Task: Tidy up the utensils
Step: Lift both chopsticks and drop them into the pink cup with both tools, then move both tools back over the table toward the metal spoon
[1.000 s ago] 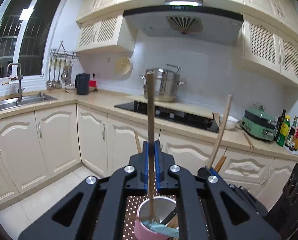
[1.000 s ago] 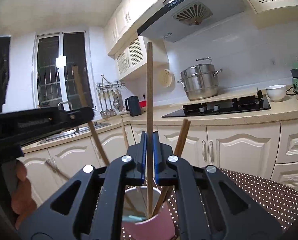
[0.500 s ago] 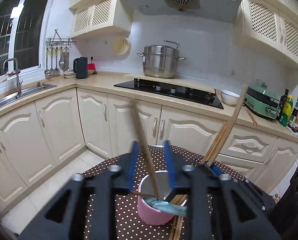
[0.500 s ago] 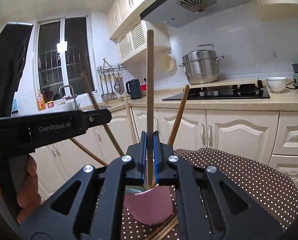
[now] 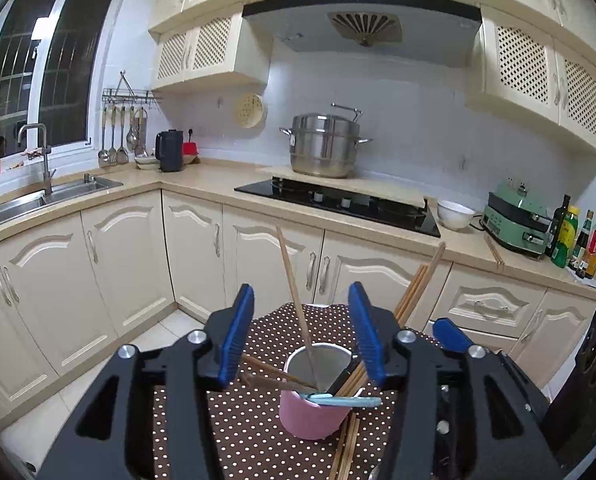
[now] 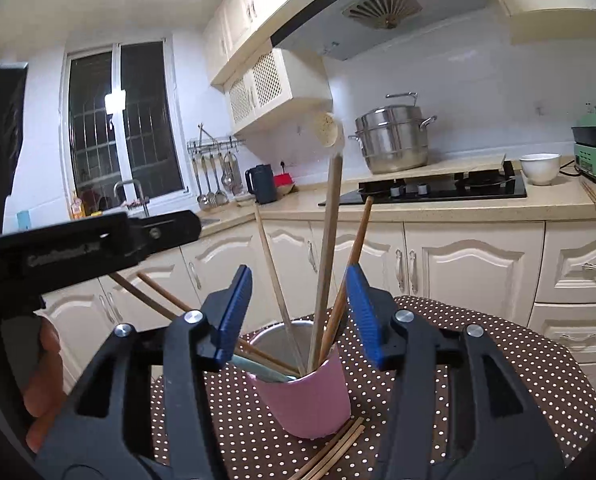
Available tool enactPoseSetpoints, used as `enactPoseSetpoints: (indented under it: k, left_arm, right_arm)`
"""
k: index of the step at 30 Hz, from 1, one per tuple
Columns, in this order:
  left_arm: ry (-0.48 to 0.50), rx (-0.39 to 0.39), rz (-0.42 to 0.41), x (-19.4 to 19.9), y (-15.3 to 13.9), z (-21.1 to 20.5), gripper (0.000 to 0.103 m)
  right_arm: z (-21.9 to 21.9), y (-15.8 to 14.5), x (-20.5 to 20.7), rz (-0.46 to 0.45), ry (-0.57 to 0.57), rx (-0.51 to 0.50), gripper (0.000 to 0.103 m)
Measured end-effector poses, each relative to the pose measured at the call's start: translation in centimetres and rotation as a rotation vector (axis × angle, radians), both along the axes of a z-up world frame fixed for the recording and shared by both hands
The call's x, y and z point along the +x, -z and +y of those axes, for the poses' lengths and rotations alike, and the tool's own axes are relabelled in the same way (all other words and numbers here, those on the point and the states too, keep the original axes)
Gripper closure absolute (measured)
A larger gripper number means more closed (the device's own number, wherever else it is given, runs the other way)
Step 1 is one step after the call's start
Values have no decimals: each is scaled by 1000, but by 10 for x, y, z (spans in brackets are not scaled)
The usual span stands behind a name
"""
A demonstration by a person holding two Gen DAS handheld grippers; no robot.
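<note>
Release step in hand, by the look of it: left hand-held gripper (image 5: 302,336) and right hand-held gripper (image 6: 298,314) both opening, blue pads clear of the wood, nothing clenched between either pair. Long wooden chopsticks (image 6: 326,264) leaning loose inside the pink cylindrical cup with the steel lining (image 6: 310,396), together with a pale blue-handled utensil (image 5: 346,401) laid across the rim. Cup upright on the desk under a brown white-dotted cloth (image 6: 478,392). More loose wooden chopsticks (image 6: 334,452) flat on the cloth, touching the cup's base. Next, probably: drawing back clear of the leaning sticks, then lowering to pinch one lying stick without tipping the cup.
</note>
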State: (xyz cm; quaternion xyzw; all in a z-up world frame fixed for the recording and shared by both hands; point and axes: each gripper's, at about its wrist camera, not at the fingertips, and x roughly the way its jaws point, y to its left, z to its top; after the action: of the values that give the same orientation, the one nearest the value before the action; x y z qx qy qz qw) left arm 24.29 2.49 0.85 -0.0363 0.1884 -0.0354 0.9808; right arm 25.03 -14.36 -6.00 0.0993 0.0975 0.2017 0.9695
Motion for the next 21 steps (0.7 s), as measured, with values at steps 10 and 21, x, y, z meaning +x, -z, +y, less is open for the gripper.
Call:
enactPoseSetpoints:
  k: [10,21]
  left_arm:
    - [-9,-4,13,-44,-3,20,49]
    - [175,37,259,-63,56,25,46]
  right_arm:
    - [-21,-17,-28,11,58,22,52]
    - [-53,13,-49,209,97,58,49]
